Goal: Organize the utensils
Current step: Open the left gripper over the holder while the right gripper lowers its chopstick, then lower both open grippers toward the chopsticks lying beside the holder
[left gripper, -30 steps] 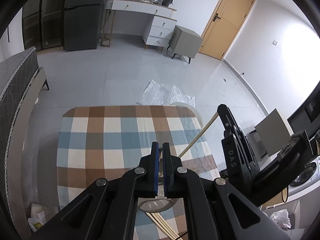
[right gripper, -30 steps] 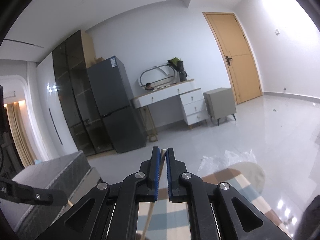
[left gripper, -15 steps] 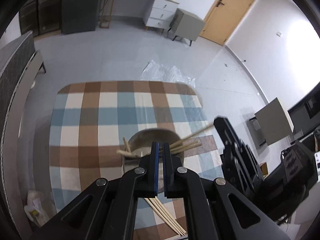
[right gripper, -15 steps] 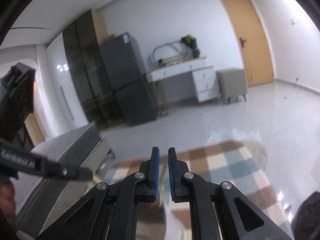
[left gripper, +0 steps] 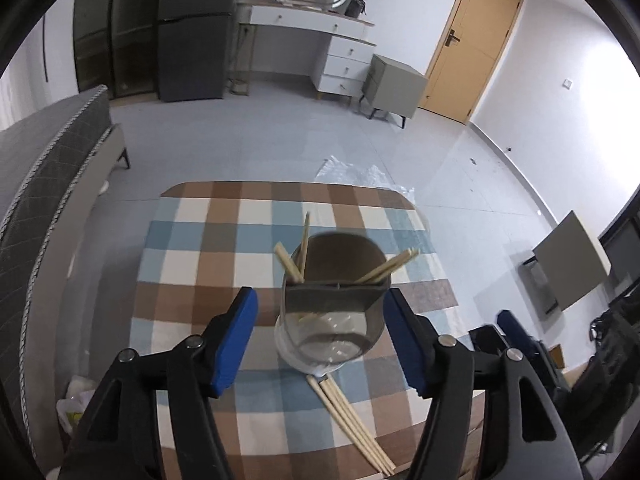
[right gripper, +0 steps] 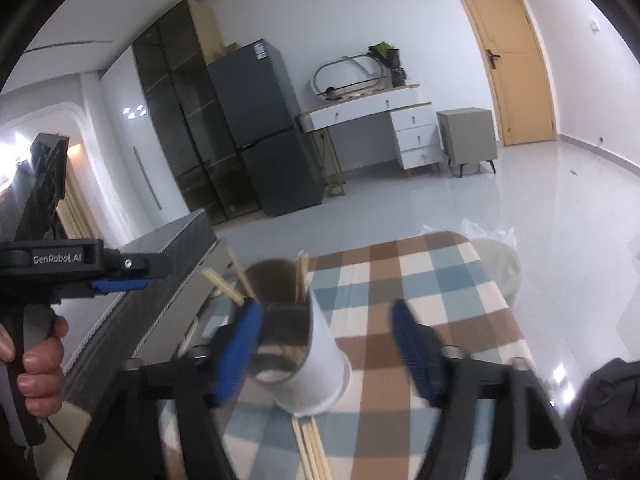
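Left wrist view, L to R: left gripper (left gripper: 320, 336) jaws wide and opening, pads clear of the utensil holder (left gripper: 334, 312) sitting between them, nothing gripped. Holder upright on checked tablecloth (left gripper: 200, 240), chopsticks in holder (left gripper: 384, 269) fanning out both sides. Loose chopsticks (left gripper: 352, 420) flat on cloth just in front of its base.

Right wrist view, L to R: hand (right gripper: 40, 368) on left gripper's handle; right gripper (right gripper: 328, 348) jaws wide, opening, empty; holder near left pad, contact unclear (blur).
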`<action>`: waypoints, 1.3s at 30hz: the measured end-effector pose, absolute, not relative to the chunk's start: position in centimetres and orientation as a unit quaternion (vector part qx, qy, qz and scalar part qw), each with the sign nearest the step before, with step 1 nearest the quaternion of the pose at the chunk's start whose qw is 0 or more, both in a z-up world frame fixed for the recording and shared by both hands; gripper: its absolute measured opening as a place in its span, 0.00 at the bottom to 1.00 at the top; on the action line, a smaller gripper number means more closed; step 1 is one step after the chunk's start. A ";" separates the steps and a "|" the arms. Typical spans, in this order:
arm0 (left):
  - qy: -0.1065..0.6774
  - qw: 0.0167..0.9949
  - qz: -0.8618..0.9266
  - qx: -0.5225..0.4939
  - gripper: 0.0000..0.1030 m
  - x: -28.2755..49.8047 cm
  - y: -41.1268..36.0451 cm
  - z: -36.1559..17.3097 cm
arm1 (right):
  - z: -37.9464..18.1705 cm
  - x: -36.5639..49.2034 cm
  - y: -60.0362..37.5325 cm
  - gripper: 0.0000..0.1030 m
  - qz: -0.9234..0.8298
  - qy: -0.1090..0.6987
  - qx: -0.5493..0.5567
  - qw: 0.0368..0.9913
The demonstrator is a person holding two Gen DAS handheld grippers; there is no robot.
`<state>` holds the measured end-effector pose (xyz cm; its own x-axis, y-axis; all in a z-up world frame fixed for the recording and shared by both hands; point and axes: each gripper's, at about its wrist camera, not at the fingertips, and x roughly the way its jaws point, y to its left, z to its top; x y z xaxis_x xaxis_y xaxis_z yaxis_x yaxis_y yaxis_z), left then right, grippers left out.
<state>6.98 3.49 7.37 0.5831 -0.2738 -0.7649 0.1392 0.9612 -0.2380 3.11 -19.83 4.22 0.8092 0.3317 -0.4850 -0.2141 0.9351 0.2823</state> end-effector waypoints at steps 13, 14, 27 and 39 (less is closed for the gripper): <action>0.401 0.912 -0.048 -0.071 0.76 1.1 5.0 5.0 | 2.9 -0.7 -18.8 0.81 0.162 0.302 0.069 0.937; 0.401 0.912 -0.045 -0.072 0.76 0.8 5.1 4.7 | 2.8 -0.9 -18.8 0.81 0.161 0.305 0.068 0.936; 0.398 0.910 -0.038 -0.105 0.76 -0.2 5.2 1.0 | 0.9 -2.2 -18.4 0.81 0.159 0.341 0.034 0.926; 0.510 0.846 0.025 -0.155 0.76 2.7 8.5 -7.1 | -4.7 1.9 -15.4 0.64 0.173 0.453 -0.008 0.875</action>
